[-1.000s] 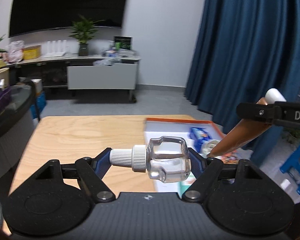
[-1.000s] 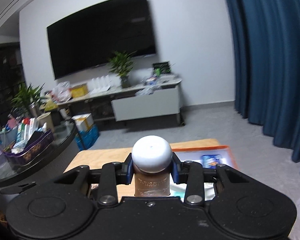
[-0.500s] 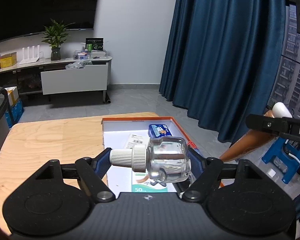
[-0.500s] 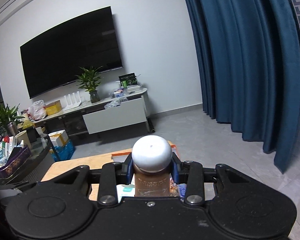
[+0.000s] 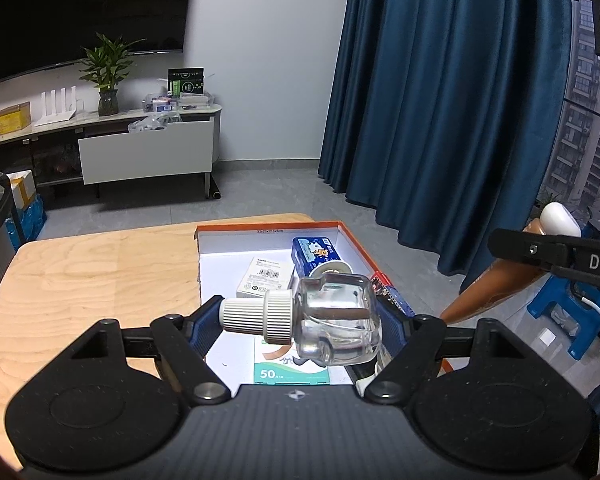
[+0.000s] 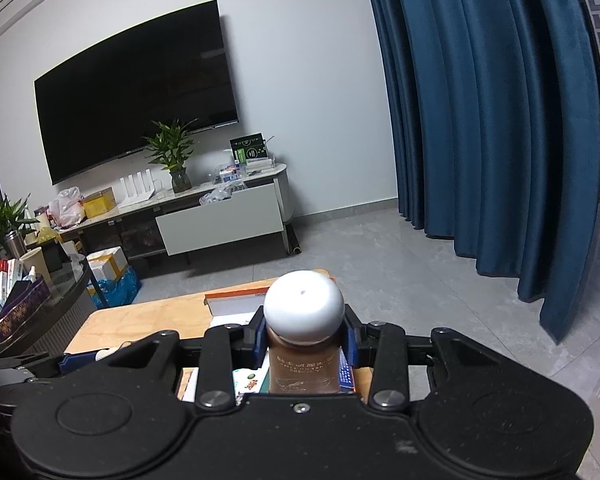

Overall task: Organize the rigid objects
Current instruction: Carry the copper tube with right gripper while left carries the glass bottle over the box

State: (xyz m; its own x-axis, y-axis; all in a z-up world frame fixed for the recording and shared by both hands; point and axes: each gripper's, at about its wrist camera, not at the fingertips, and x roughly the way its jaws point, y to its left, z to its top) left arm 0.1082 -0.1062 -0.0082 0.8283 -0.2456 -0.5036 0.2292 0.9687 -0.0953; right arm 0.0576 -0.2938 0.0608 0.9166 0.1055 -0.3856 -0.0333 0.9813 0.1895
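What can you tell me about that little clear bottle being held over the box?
The clear bottle is squat and blocky with rounded corners, glass or hard plastic by its look, with a little clear liquid inside. A ribbed white cap, stepped in two widths, closes its neck. It lies on its side, cap pointing left in the left wrist view. The left gripper clamps it lengthwise, one of the fingers on the cap end, the other against the base. It hangs above the orange-rimmed box, touching nothing else.
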